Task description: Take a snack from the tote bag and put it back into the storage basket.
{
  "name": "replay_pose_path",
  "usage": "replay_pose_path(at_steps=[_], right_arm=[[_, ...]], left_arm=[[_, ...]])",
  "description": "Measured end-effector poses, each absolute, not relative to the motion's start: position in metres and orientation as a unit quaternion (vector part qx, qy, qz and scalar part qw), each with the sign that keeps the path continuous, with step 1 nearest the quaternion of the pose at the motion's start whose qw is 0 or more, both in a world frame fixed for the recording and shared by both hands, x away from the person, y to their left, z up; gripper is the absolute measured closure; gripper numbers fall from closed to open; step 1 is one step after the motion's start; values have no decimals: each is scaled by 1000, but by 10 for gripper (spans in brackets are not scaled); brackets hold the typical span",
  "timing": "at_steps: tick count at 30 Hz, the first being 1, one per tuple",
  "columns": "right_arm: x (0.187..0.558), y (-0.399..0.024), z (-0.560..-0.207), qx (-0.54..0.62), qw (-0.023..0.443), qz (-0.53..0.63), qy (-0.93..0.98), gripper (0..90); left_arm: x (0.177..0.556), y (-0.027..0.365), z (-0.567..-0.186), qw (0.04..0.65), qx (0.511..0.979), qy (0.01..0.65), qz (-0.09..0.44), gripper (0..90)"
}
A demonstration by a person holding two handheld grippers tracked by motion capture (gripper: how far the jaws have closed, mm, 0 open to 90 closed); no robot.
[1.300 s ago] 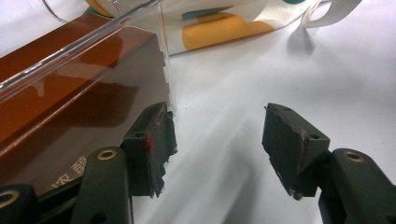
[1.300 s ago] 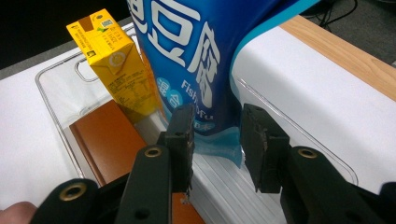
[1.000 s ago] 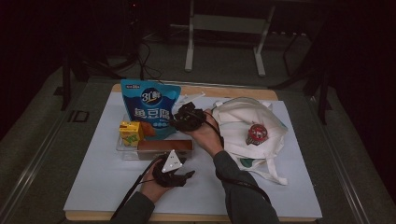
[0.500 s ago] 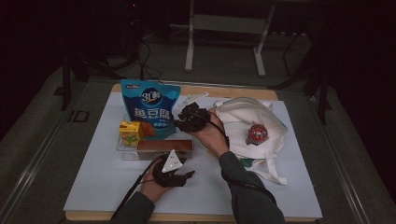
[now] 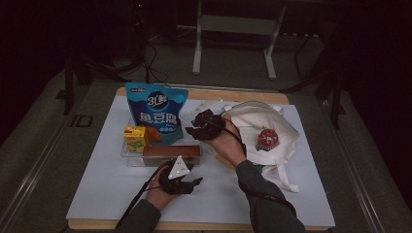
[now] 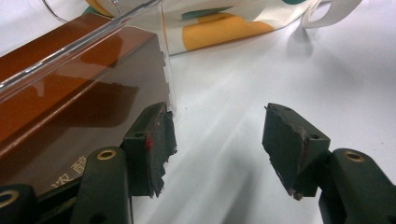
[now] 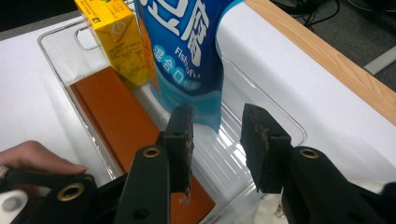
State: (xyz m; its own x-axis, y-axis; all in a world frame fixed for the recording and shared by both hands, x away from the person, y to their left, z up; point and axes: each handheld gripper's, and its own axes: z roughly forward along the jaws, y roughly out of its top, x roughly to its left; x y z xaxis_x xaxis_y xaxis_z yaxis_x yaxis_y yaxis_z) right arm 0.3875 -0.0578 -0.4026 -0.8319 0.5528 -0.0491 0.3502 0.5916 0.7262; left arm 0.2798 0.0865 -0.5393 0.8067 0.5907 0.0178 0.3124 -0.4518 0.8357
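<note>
In the clear bin, blue pouch (top cropped) stands.

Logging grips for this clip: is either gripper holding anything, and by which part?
Nothing is held. The left gripper is open beside the clear tray; the right gripper is open above it, near the blue pouch.

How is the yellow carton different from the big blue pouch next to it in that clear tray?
The yellow carton is a small, stiff box with sharp edges; the blue pouch is a soft bag and much taller and wider. The carton is yellow with fine print, while the pouch is blue with large white lettering. The carton stands at the tray's end by the handle; the pouch stands nearer the middle. Both stand upright in the same clear tray.
</note>
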Motion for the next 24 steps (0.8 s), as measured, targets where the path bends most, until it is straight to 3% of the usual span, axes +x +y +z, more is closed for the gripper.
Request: replay_pose_path(at_steps=[24], right_arm=[[375,-90,-402,260,141,354,887,667]], left_arm=[[279,87,-539,450,837,269,157,409]])
